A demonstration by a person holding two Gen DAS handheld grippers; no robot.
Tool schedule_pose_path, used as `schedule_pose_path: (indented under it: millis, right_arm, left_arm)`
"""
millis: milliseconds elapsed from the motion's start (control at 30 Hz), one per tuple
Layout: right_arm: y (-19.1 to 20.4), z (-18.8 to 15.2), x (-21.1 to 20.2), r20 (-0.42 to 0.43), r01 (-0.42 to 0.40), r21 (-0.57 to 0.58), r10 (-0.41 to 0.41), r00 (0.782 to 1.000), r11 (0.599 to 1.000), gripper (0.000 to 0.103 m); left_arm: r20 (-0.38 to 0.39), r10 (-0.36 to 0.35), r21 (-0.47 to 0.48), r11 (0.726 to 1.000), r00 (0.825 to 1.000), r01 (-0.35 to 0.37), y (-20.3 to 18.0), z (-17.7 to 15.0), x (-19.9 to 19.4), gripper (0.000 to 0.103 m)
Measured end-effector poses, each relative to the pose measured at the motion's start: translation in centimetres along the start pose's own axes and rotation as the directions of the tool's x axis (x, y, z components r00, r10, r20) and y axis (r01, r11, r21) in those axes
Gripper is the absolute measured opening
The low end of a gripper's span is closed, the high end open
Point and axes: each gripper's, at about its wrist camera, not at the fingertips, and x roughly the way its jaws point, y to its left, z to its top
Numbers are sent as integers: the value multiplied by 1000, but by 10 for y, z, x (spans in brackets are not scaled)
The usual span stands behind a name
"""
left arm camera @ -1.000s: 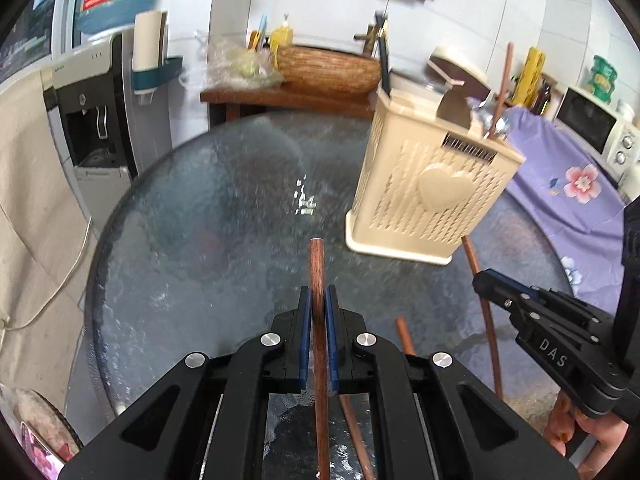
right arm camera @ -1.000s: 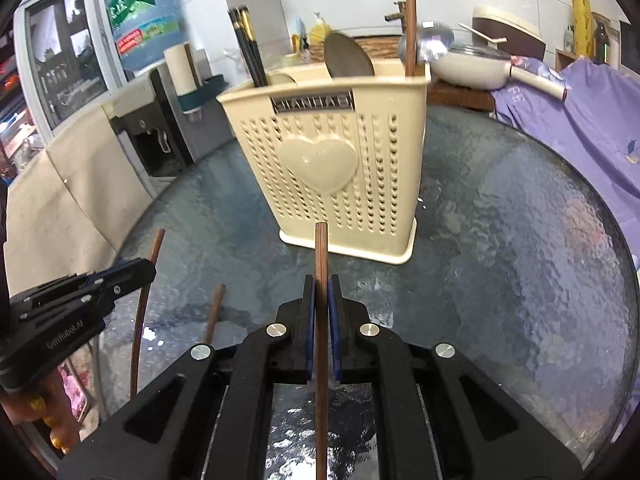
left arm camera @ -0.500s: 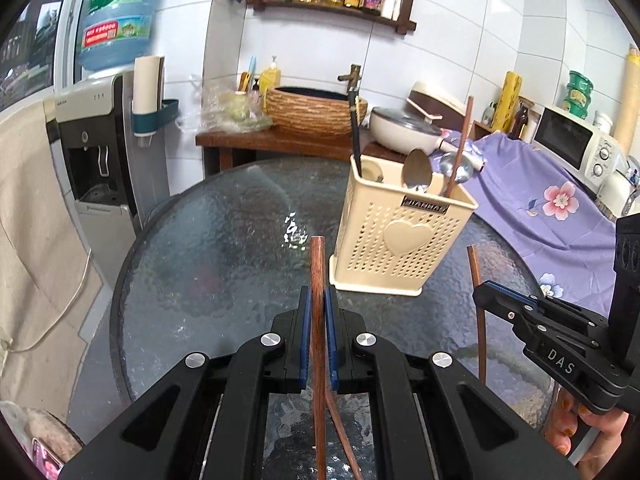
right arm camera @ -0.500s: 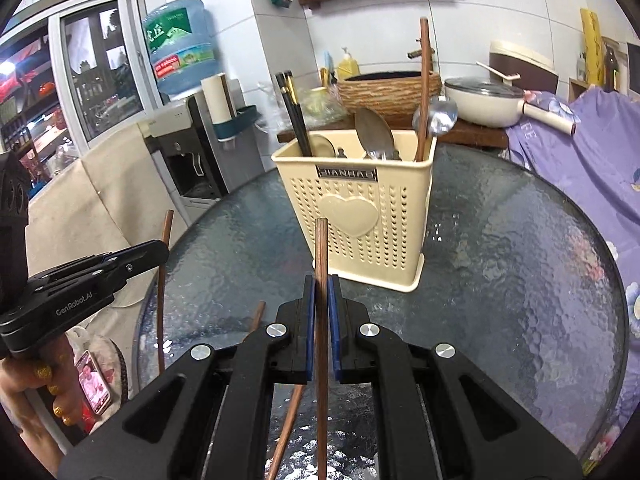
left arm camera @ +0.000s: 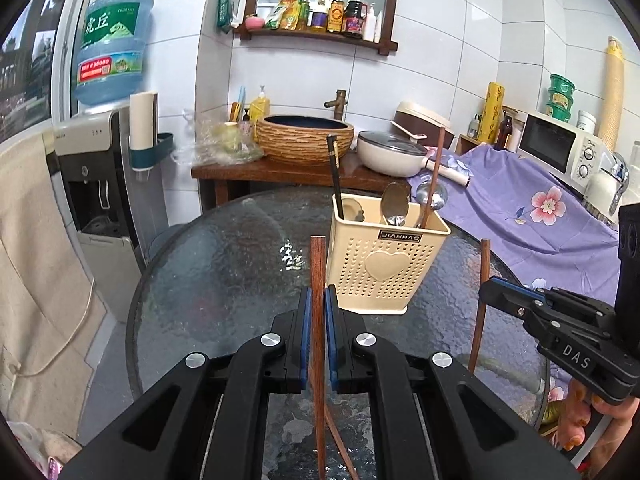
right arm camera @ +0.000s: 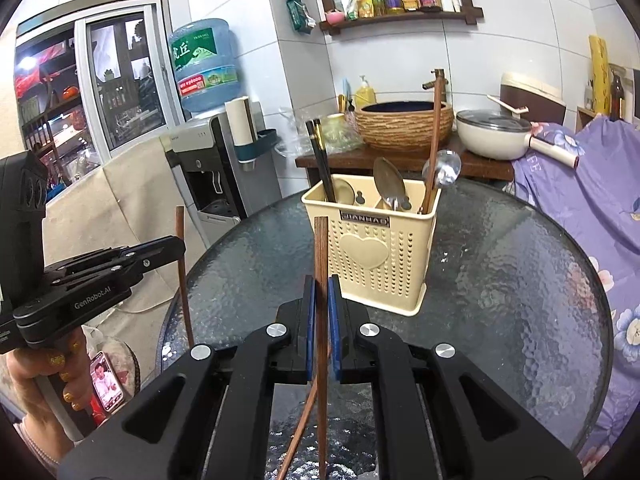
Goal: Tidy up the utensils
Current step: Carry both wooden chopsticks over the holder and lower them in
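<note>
My left gripper point(left arm camera: 318, 294) is shut on a brown wooden chopstick point(left arm camera: 318, 256) that stands upright between its blue pads. My right gripper point(right arm camera: 321, 282) is shut on a second brown chopstick point(right arm camera: 321, 240) in the same way. Each gripper shows in the other view: the right gripper point(left arm camera: 486, 286) with its chopstick point(left arm camera: 482, 304), the left gripper point(right arm camera: 180, 242) with its chopstick point(right arm camera: 182, 280). Both hang above the glass table, short of the cream utensil holder point(left arm camera: 380, 272) point(right arm camera: 376, 256). The holder contains black chopsticks point(right arm camera: 320, 160), a spoon point(right arm camera: 388, 184), a ladle point(right arm camera: 442, 168) and a brown stick.
The round glass table point(left arm camera: 224, 280) point(right arm camera: 520, 288) carries the holder near its middle. Behind it stands a wooden counter with a woven basin point(left arm camera: 304, 138) and a white pan point(left arm camera: 390, 152). A water dispenser point(left arm camera: 100, 184) is at left and a purple cloth point(left arm camera: 540, 208) at right.
Both grippers have risen with their chopsticks and pulled back from the holder, which now looks smaller and farther off. The wall shelf has come into view.
</note>
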Motion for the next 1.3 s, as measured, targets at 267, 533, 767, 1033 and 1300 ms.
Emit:
schedule_pose_path:
  millis: [267, 533, 767, 1033, 1300]
  right_arm:
    - [5, 28, -18, 63, 2, -23, 0, 998, 1000, 7]
    - [7, 71, -26, 106, 7, -35, -3, 994, 999, 7]
    - [-2, 122, -33, 158, 13, -1, -12, 987, 1000, 7]
    - [-12, 181, -25, 222, 115, 11, -114, 968, 993, 7]
    - [-28, 206, 3, 254, 186, 28, -187, 949, 982, 7]
  left_arm:
    - [58, -2, 27, 1000, 998, 0, -7, 19, -18, 7]
    - [109, -46, 44, 998, 993, 41, -20, 60, -24, 6]
    - [148, -92, 38, 995, 985, 88, -33, 112, -31, 6]
    - [194, -19, 13, 1000, 981, 17, -50, 175, -18, 6]
    - [212, 49, -57, 998, 976, -38, -45, 210, 22, 6]
